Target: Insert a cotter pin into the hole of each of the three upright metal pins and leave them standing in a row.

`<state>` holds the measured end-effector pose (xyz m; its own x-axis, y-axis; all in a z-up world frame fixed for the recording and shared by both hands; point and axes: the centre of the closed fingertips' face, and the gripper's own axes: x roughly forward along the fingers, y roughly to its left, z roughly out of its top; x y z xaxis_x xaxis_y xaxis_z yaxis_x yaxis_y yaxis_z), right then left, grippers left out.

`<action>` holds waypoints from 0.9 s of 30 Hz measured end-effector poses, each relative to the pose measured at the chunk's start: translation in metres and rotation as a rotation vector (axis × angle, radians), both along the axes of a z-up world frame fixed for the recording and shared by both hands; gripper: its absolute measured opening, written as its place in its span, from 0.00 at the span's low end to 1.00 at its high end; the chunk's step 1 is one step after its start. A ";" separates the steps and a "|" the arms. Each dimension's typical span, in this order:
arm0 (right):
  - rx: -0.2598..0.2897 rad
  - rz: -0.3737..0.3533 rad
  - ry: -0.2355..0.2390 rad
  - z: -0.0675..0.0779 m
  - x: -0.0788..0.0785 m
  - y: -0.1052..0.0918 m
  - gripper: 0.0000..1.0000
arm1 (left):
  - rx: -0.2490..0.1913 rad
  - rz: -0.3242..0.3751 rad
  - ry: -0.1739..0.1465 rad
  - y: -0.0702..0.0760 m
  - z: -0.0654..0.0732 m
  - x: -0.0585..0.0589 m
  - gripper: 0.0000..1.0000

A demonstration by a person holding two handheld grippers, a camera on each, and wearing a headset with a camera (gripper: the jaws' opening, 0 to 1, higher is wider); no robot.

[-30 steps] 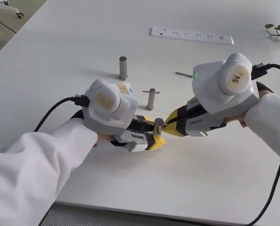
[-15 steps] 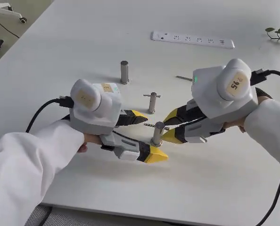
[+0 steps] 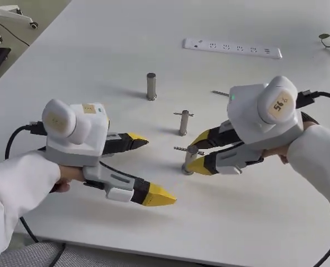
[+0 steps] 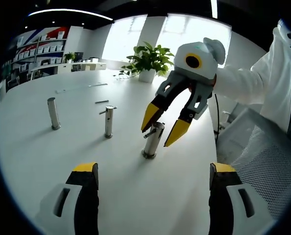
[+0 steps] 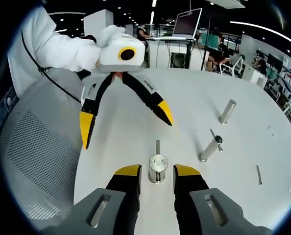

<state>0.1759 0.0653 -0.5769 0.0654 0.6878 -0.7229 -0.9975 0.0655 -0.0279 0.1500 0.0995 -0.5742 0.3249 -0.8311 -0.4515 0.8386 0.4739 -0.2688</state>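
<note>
Jaws wide, left gripper [image 3: 159, 168] off pin [image 4: 152, 142]

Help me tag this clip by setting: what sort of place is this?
Probably an indoor open-plan office or lab workspace: a big white worktable with a power strip lying on it, a potted plant at the far end, and a monitor in the background.
</note>
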 end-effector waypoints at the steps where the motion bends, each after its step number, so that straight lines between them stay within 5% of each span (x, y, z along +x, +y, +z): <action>1: 0.004 -0.002 0.000 0.000 0.001 0.001 0.21 | 0.013 -0.006 -0.013 0.002 0.000 0.000 0.95; 15: 0.013 0.000 0.016 -0.007 -0.001 0.009 0.11 | 0.032 -0.025 -0.039 0.014 0.014 -0.014 0.99; 27: 0.012 0.027 -0.002 -0.008 0.004 0.004 0.09 | 0.046 -0.003 -0.047 0.021 0.019 -0.012 0.99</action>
